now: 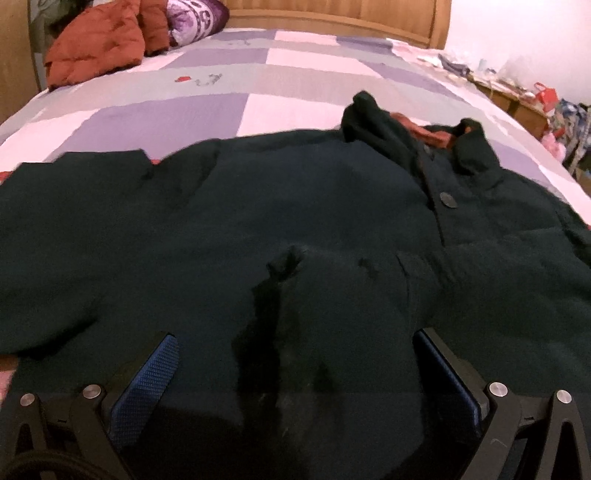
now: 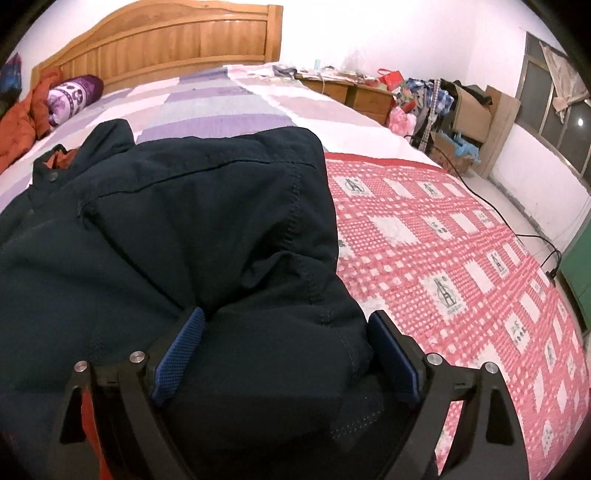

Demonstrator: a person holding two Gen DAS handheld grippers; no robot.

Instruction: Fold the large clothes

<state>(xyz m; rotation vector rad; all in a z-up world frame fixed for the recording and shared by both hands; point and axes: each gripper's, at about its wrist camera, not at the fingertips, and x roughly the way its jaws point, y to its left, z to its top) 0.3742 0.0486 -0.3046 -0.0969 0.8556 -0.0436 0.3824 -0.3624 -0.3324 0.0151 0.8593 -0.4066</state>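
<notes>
A large dark navy jacket with an orange lining lies spread on the bed, collar and a button toward the headboard. It also fills the left of the right wrist view. My left gripper stands open with bunched jacket cloth between its blue pads. My right gripper is open too, with a thick fold of the jacket's edge lying between its fingers. Whether either pad presses the cloth is not clear.
The bed has a purple and grey check sheet and a red and white check blanket. An orange quilted garment and a purple pillow lie by the wooden headboard. Cluttered bedside cabinets and boxes stand to the right.
</notes>
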